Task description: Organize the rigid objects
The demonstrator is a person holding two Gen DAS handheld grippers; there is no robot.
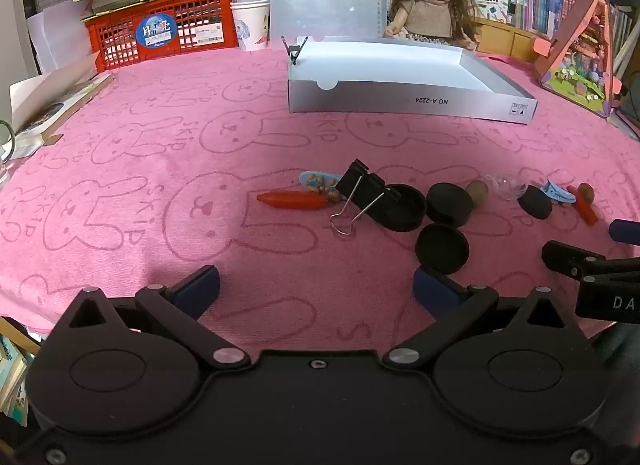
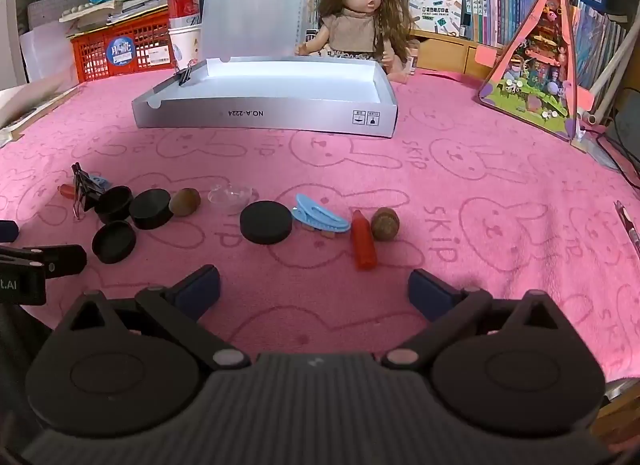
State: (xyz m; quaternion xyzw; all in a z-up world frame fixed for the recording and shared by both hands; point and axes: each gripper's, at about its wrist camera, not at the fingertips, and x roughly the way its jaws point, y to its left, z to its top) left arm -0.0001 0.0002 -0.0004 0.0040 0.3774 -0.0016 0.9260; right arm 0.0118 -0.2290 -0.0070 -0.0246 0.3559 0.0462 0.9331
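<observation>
The small things lie in a loose row across the middle of both views, and the coming pick likely turns on which end each hand faces. In the right wrist view the red crayon (image 2: 363, 240) sits just above the right gripper (image 2: 314, 289), its long axis running almost straight up the frame, tip away; a black disc (image 2: 266, 222), a blue clip (image 2: 320, 219) and a nut (image 2: 385, 224) lie close around it. In the left wrist view a black cap (image 1: 441, 248) lies just above the right-hand finger of the left gripper (image 1: 316, 292), with a binder clip (image 1: 366, 191) and an orange carrot (image 1: 294, 199) further up and left, the carrot lying crosswise. Both grippers stand wide apart with nothing between the fingers. So the right hand looks nearer the crayon group, the left nearer the caps. Beyond the row, at upper centre, an open grey box (image 2: 264, 115) waits, well apart from the pieces. Everything rests on a pink towel (image 2: 480, 185) printed with rabbits. Behind sit a doll (image 2: 358, 13), a red crate (image 2: 128, 47) and shelves of books.
</observation>
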